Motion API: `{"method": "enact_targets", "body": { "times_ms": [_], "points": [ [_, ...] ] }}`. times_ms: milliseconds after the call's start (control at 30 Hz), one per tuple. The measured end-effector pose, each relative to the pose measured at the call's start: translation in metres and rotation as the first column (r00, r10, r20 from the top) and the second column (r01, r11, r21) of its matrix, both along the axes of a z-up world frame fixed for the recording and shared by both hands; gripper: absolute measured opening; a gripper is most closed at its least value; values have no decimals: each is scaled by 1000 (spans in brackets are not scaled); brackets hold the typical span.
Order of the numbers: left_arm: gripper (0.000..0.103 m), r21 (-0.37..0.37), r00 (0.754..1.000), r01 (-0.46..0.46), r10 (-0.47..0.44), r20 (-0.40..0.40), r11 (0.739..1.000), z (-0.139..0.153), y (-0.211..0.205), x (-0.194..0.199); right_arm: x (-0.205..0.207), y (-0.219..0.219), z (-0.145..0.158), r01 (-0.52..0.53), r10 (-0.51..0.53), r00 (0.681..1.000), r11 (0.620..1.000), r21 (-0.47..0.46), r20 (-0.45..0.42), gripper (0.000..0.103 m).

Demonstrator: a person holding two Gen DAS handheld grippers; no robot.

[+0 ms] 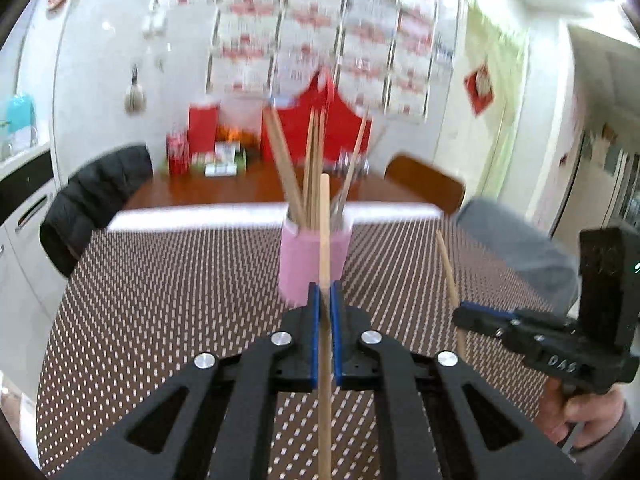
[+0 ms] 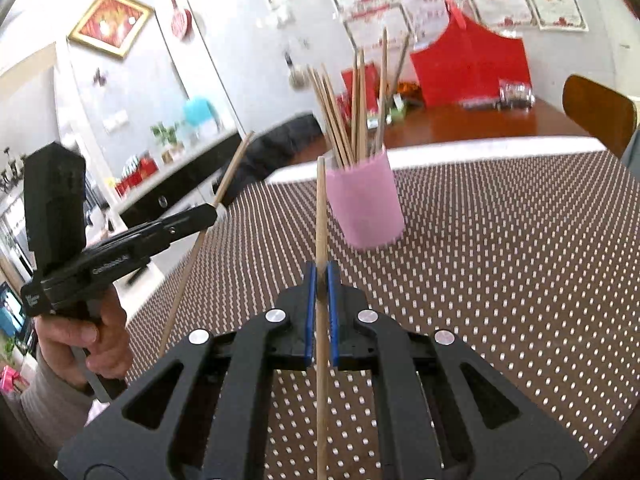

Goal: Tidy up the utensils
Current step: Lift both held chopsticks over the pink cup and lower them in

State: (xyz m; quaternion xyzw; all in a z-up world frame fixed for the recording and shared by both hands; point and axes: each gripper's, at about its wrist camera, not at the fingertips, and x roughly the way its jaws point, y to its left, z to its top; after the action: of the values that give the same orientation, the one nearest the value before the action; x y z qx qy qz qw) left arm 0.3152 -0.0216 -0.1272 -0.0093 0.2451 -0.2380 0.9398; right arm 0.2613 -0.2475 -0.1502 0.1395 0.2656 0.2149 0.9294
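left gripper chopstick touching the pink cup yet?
Apart. The right wrist view shows the left gripper with its chopstick well left of the pink cup.

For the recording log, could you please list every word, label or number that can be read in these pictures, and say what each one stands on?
"DAS": on the side of the right gripper, seen from the left wrist view.
Pale lettering on the side of the left gripper: too blurred to read.
Small white label at that gripper's rear corner: too small to read.
Red-trimmed certificates on the wall: text too blurred to read.
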Motion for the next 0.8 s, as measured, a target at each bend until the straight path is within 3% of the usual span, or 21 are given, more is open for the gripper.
{"method": "enact_targets", "body": {
  "times_ms": [133, 400, 800],
  "points": [
    [5, -55, 997, -11, 15, 75, 998, 16, -3, -9, -3, -7, 14, 13, -14, 999, 1000, 20, 49, 6],
    [5, -116, 995, -31, 42, 90, 993, 30, 0, -6, 5, -2, 43, 13, -14, 993, 1000, 9, 117, 6],
    [5, -215, 977, 4, 42, 207, 977, 71, -2, 19, 23, 1, 95, 18, -17, 974, 1000, -4, 226, 6]
  ]
}}
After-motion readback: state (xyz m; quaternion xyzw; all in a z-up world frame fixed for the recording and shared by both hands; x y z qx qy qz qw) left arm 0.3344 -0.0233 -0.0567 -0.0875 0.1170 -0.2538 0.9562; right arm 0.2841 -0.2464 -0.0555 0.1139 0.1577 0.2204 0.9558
